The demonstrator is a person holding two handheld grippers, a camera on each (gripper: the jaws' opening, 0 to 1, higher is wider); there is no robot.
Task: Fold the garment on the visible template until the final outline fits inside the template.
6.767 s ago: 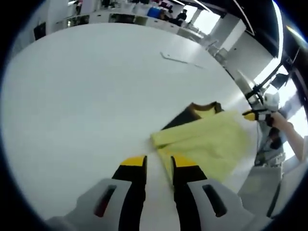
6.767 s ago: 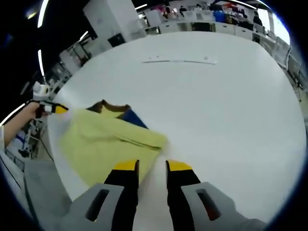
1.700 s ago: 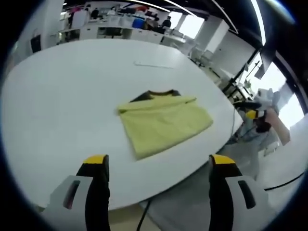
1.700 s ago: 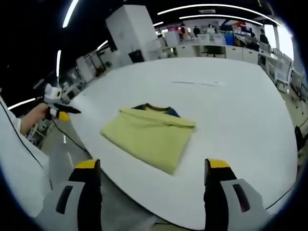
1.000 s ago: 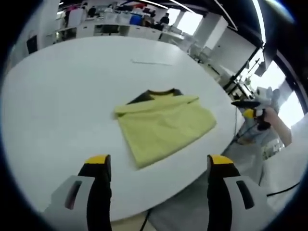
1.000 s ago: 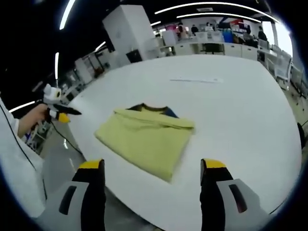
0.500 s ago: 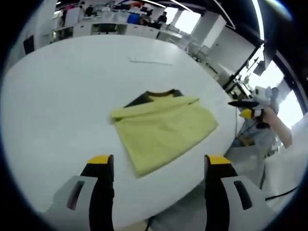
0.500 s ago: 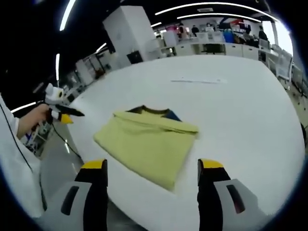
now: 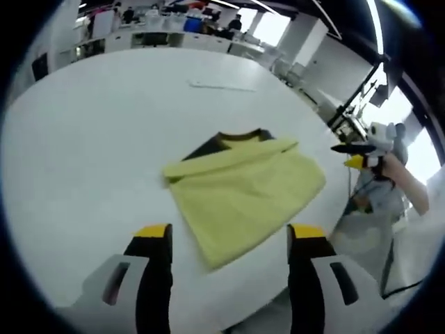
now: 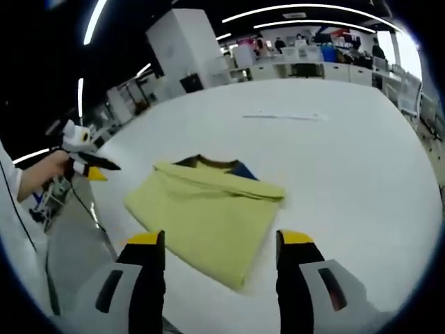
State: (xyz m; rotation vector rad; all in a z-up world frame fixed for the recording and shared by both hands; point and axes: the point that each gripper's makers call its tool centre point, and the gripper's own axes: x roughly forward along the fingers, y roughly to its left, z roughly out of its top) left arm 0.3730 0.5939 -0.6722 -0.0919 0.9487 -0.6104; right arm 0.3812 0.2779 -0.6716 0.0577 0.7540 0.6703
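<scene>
A yellow garment (image 9: 243,191) lies folded into a rough rectangle on the white table (image 9: 83,139), its dark collar (image 9: 229,139) showing at the far edge. My left gripper (image 9: 230,236) hangs open just short of the near corner, touching nothing. In the right gripper view the same garment (image 10: 201,212) lies flat, its collar (image 10: 215,165) away from me. My right gripper (image 10: 220,240) is open over the near edge, holding nothing. The right gripper (image 9: 354,154) appears off the table's right side, and the left gripper (image 10: 94,167) at the left.
A thin pale strip (image 9: 215,85) lies far out on the table (image 10: 361,160), also seen as the strip (image 10: 281,116). The table edge runs close to the garment, with grey floor (image 9: 361,236) beyond. Desks and people stand at the back.
Since 6.8 s ago both grippers have let the garment go, drawn back and opened wide. Over the last second both views have edged nearer the garment, which has stayed put.
</scene>
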